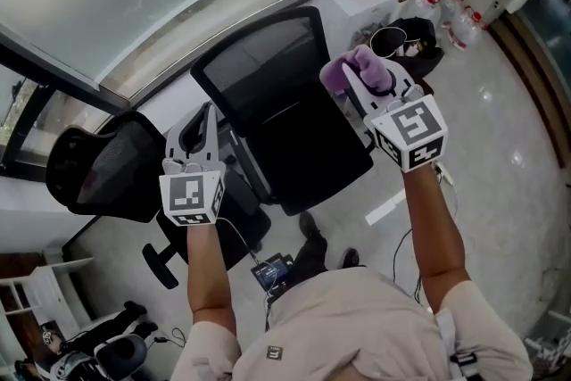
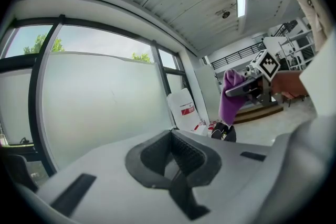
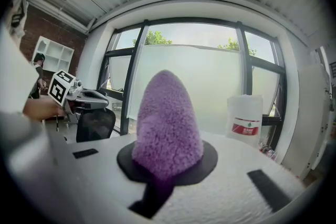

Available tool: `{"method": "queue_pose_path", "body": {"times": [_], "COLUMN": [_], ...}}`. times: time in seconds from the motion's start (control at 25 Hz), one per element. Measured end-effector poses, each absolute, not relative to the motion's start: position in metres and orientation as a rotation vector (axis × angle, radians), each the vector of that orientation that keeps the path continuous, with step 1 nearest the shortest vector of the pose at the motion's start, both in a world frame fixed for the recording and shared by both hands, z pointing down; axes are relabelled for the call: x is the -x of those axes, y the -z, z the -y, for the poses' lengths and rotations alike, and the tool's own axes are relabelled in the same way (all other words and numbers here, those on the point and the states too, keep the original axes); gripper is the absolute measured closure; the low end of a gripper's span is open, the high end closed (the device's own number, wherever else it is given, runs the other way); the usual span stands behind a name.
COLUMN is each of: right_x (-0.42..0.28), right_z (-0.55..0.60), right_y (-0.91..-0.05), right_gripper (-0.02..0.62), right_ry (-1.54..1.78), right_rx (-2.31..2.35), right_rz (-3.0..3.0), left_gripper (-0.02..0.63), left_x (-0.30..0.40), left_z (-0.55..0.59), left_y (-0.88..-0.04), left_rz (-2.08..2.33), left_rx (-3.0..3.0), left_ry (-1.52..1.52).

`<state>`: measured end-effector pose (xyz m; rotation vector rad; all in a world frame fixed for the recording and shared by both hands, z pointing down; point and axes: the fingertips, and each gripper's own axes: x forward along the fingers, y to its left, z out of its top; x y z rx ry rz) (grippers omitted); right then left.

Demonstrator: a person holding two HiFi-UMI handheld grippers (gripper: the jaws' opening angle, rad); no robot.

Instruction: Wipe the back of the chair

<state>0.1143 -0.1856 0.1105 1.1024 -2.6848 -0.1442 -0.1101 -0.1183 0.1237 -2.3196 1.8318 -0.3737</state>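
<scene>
Right gripper (image 1: 359, 81) clenched on purple cloth (image 3: 167, 118), over right side of black chair back (image 1: 263, 71); left gripper (image 1: 208, 117) jaws together, empty, near chair's left edge

Floor: we log pale glossy tile (image 1: 508, 156).
Centre: we record a black mesh office chair (image 1: 277, 103) standing on it.
Left: a second black chair (image 1: 98, 165), near the window wall.
Upper right: a white stand (image 1: 343, 4), a black bag (image 1: 419, 49) just beside it, and clear plastic bottles (image 1: 457, 24) near the bag.
Middle: we note a white strip (image 1: 385, 208) lying flat near the central chair.
</scene>
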Motion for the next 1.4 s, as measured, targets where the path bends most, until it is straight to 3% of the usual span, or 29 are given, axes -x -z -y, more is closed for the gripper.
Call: {"method": "queue_pose_path", "body": {"times": [0.48, 0.88, 1.4], "right_x": [0.05, 0.186, 0.283], "right_z": [0.3, 0.331, 0.343], "right_y": [-0.229, -0.371, -0.472], "right_gripper": [0.577, 0.566, 0.566], "right_ry": [0.156, 0.175, 0.233], "right_rx": [-0.917, -0.728, -0.571], "right_rz": [2.672, 2.667, 2.598], "left_gripper": [0.6, 0.6, 0.6], "left_x": [0.218, 0.285, 0.318], "left_z": [0.181, 0.215, 0.239], "left_y": [-0.226, -0.343, -0.41], "left_rz": [-1.994, -2.159, -2.242], "left_rx": [2.307, 2.283, 2.28], "left_ry": [0.424, 0.393, 0.352]}}
